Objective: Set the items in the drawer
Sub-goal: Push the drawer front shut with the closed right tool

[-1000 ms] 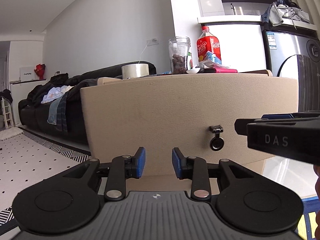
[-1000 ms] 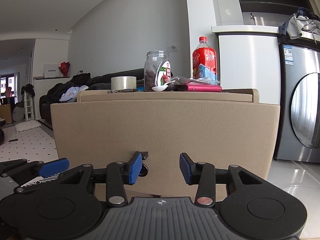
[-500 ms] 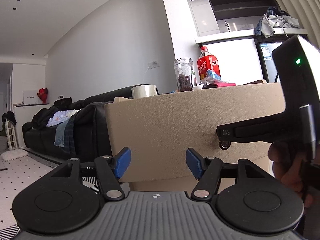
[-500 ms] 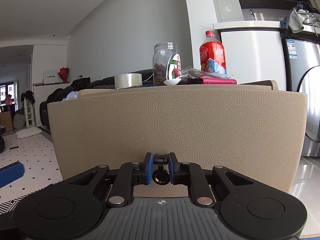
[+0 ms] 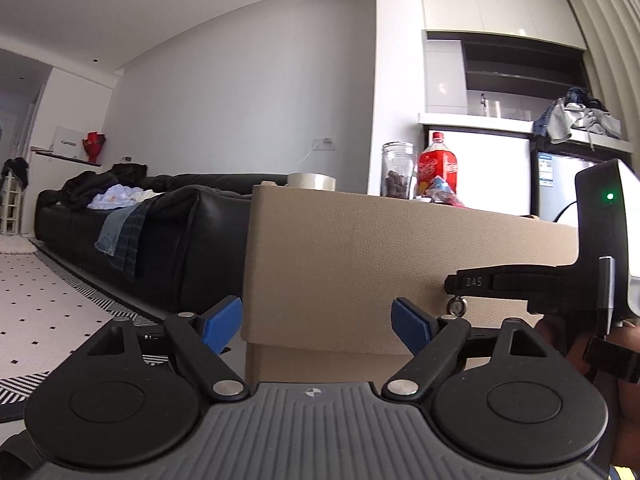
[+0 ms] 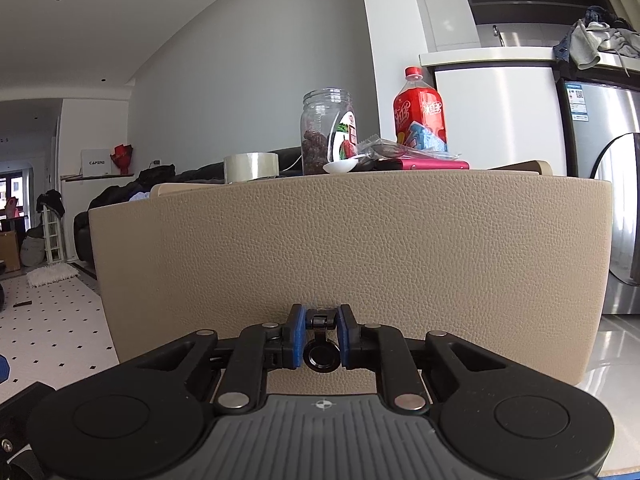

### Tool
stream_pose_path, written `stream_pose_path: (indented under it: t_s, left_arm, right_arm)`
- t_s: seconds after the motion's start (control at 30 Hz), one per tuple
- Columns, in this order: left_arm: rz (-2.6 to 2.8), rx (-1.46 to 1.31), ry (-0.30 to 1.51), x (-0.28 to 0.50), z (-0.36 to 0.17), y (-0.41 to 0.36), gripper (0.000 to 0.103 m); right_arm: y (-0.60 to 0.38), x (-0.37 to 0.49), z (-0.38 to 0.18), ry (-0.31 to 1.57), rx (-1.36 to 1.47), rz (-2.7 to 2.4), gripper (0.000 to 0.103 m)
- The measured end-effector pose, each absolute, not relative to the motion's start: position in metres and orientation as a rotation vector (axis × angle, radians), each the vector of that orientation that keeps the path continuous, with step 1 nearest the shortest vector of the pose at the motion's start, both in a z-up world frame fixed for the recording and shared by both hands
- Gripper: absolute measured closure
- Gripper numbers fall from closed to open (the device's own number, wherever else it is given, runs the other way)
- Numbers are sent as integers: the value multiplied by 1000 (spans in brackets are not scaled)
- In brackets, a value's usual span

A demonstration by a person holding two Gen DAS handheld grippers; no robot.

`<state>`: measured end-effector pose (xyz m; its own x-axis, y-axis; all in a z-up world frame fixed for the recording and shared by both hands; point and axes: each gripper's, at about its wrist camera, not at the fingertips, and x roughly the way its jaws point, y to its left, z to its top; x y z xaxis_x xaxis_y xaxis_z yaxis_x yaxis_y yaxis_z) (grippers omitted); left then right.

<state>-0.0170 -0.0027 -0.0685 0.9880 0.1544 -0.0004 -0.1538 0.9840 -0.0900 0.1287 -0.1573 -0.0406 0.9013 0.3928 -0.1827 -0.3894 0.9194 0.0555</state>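
In the left wrist view, the black sofa (image 5: 120,216) fills the middle left of the frame, more of it showing than half a second ago. At lower centre the left gripper (image 5: 316,322) holds nothing, its blue pads spread wider than before, with the beige drawer front (image 5: 380,256) behind it, shifted rightward in the frame. At the right edge the right gripper (image 5: 460,284) reaches the ring handle (image 5: 457,305).

In the right wrist view, the tape roll (image 6: 251,167), jar (image 6: 328,132), spoon (image 6: 340,166) and red bottle (image 6: 420,110) stand along the top, centre to right. At lower centre the right gripper (image 6: 320,338) stays clamped on the ring handle (image 6: 322,354), the drawer front (image 6: 360,248) a little nearer.
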Motion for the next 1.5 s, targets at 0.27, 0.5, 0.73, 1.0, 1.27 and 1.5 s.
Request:
stream_pose_path:
  t_s: [0.27, 0.5, 0.73, 1.0, 1.27, 1.5]
  left_arm:
    - [61, -81, -89, -6, -90, 21, 0]
    - [65, -88, -144, -3, -116, 40, 0]
    - [92, -260, -176, -14, -116, 66, 0]
    - [92, -371, -205, -24, -117, 95, 0]
    - [95, -393, -180, -22, -122, 105, 0]
    - [82, -408, -163, -19, -125, 108, 0]
  right_arm:
    - [-151, 132, -42, 210, 6, 376, 84]
    - [-137, 123, -54, 143, -123, 329, 85]
    - [-125, 129, -47, 184, -134, 279, 85]
    - [-119, 135, -48, 181, -84, 234, 86]
    - [-117, 148, -47, 183, -53, 225, 86]
    - [-113, 167, -45, 193, -38, 217, 86]
